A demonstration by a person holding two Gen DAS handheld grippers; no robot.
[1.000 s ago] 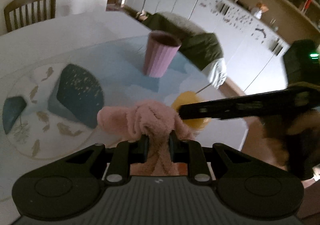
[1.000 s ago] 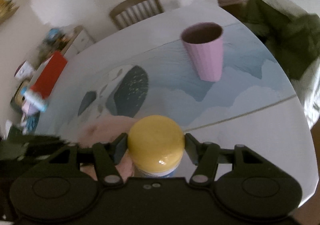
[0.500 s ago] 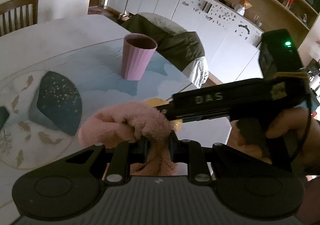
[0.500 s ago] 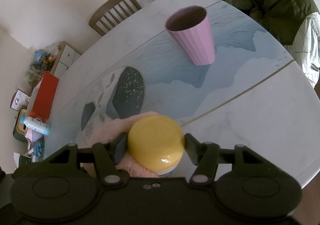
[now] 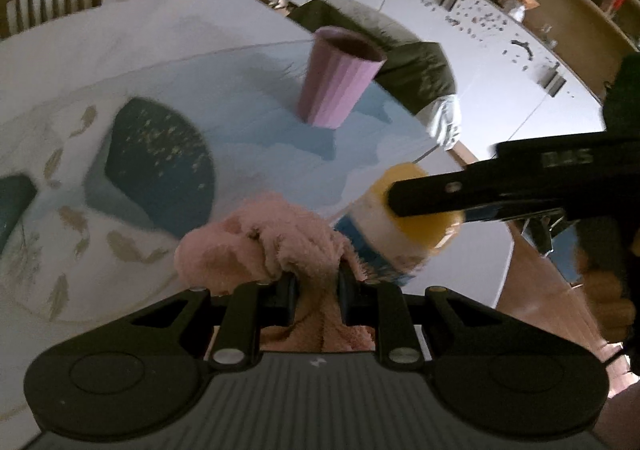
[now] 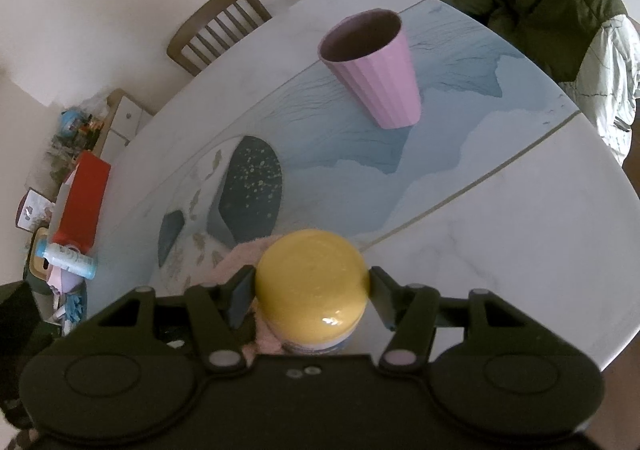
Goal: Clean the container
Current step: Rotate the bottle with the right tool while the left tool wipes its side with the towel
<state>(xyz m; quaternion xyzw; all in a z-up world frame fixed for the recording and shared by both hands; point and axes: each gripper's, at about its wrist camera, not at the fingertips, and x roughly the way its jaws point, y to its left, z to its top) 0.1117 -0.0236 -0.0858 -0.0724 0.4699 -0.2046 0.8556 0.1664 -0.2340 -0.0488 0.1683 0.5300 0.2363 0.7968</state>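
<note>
My right gripper (image 6: pixel 312 286) is shut on a container with a yellow lid (image 6: pixel 312 282), held above the table. In the left wrist view that container (image 5: pixel 394 226) shows a white and blue body, tilted, with the right gripper's black finger (image 5: pixel 432 198) across its lid. My left gripper (image 5: pixel 316 282) is shut on a pink fluffy cloth (image 5: pixel 264 246), which presses against the container's lower left side. The cloth (image 6: pixel 240 262) peeks out left of the lid in the right wrist view.
A pink ribbed cup (image 6: pixel 376 74) stands upright farther back on the round table (image 6: pixel 520 234) with a blue and white pattern. Wooden chair (image 6: pixel 218 30) behind. A green jacket (image 6: pixel 528 2) lies over a seat at the right. Clutter and a red box (image 6: pixel 82 202) sit at the left.
The right gripper tilted and shifted the container, so its white and blue body now shows beside the cloth. The cloth stays against the container while both grippers keep their hold.
</note>
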